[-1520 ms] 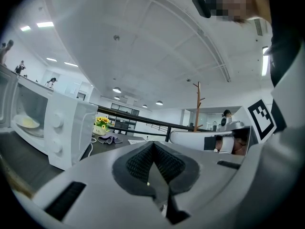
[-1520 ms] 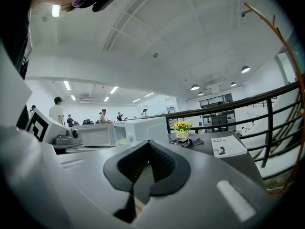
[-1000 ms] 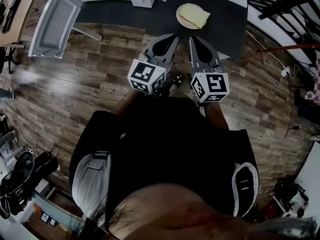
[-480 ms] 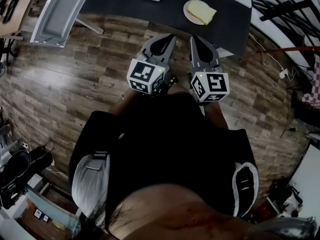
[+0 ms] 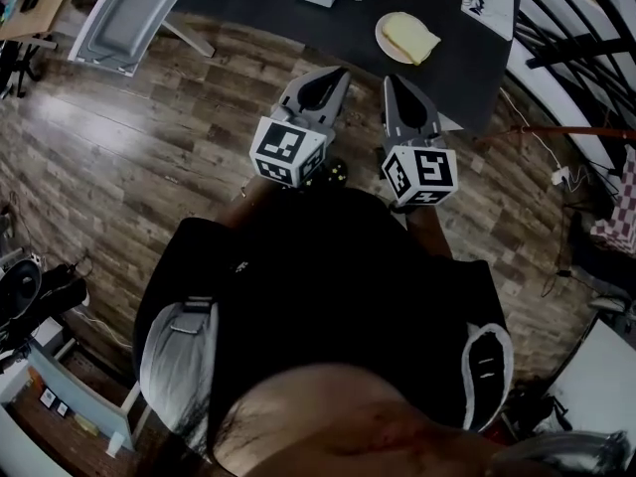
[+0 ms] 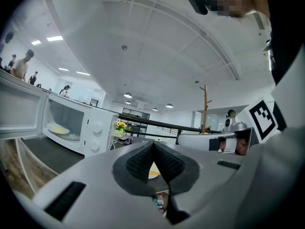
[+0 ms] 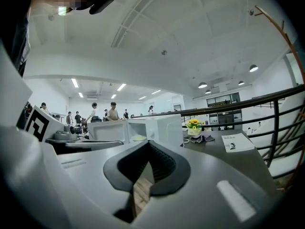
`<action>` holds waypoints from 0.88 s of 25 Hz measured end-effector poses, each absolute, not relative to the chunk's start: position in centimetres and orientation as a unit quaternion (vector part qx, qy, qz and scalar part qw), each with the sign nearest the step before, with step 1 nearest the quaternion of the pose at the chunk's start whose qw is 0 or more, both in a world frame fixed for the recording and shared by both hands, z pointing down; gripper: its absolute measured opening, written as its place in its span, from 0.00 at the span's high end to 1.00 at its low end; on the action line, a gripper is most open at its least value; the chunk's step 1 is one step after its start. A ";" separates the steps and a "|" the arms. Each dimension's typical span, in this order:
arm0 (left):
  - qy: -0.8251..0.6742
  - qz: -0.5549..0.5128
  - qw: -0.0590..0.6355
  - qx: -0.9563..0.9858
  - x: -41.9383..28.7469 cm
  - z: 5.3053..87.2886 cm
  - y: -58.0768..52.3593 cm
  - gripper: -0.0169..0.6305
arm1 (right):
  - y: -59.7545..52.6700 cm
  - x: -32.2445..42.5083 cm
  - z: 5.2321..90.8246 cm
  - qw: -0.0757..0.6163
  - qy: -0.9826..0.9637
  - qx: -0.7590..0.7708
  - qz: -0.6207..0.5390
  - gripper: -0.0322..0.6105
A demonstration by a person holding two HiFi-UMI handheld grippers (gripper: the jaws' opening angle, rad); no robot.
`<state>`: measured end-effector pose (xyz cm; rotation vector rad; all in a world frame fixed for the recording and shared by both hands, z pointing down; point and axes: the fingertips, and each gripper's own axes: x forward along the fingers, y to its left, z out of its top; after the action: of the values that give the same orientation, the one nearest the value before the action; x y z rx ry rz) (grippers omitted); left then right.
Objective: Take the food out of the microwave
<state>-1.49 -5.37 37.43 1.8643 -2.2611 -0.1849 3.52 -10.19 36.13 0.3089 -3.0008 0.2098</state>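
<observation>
- While both pairs are held short of the table (image 5: 288, 28), the left tongs (image 5: 336, 74) and the right tongs (image 5: 394, 79) are each closed tight, pads meeting, with nothing between them.
- The food left to fetch is a pale yellow heap on a plate (image 6: 59, 129) inside the microwave (image 6: 97, 132), which stands at the table's left end with its door (image 6: 19, 111) swung wide open.
- From the tongs it lies ahead and off to the left. The left tongs are nearer and seem the likelier pair to reach in. The plate is round, so it has no long axis to line up with.
- A second plate of food (image 5: 408, 38) sits near the table's front edge, just ahead of the right tongs.
- The head view cuts the microwave off at its top edge, hiding the inside. In the left gripper view the inner plate is small and its rim is hard to make out.
</observation>
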 end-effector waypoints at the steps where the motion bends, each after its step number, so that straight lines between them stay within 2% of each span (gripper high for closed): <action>1: -0.769 -0.062 0.102 0.628 -1.6 37.5 -5.4 0.96 | -10.3 3.4 36.1 0.058 -0.991 0.098 0.071 0.95; 22: -0.884 -0.136 0.099 0.436 -10.8 37.3 -1.3 0.96 | -12.2 -3.3 36.6 0.034 -0.994 -0.042 0.089 0.95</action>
<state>-10.82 -1.33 37.33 1.2903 -2.6147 -0.4033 -3.34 -12.16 36.61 -0.1303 -3.0578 0.2750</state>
